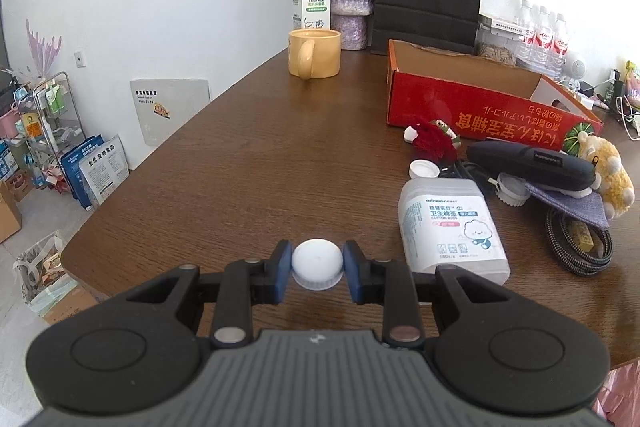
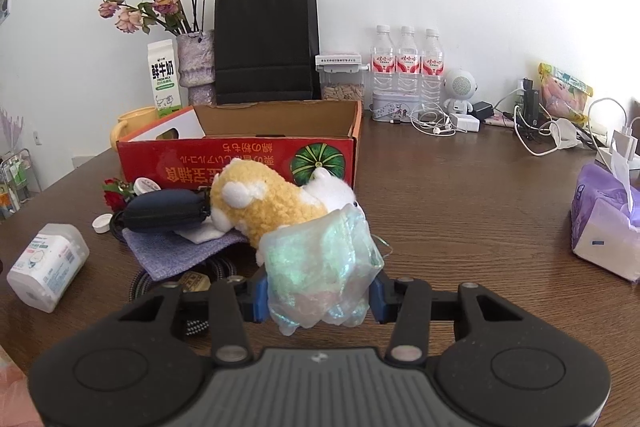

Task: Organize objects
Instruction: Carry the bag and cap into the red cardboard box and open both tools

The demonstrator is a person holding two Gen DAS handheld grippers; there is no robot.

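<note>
The left tool [image 1: 317, 264] pinches a white cap [image 1: 317, 261] low over the counter [image 1: 260, 155]; the right tool [image 2: 318, 297] grips a shiny pouch [image 2: 320, 267] beside the plush toy [image 2: 264, 205]; the smooth cap might squirt free, or the limp pouch slip before the red box [image 2: 240, 159].

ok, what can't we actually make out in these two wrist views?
- Red box interior: right wrist view, front wall hides the floor; contents cannot be told.
- Iridescent pouch in the right hand-held gripper: contents unreadable through the film.
- Braided cable: left wrist view, the purple cloth covers part.
- Cotton bud box: its near end is hidden behind the left hand-held gripper, shut on a white cap.
</note>
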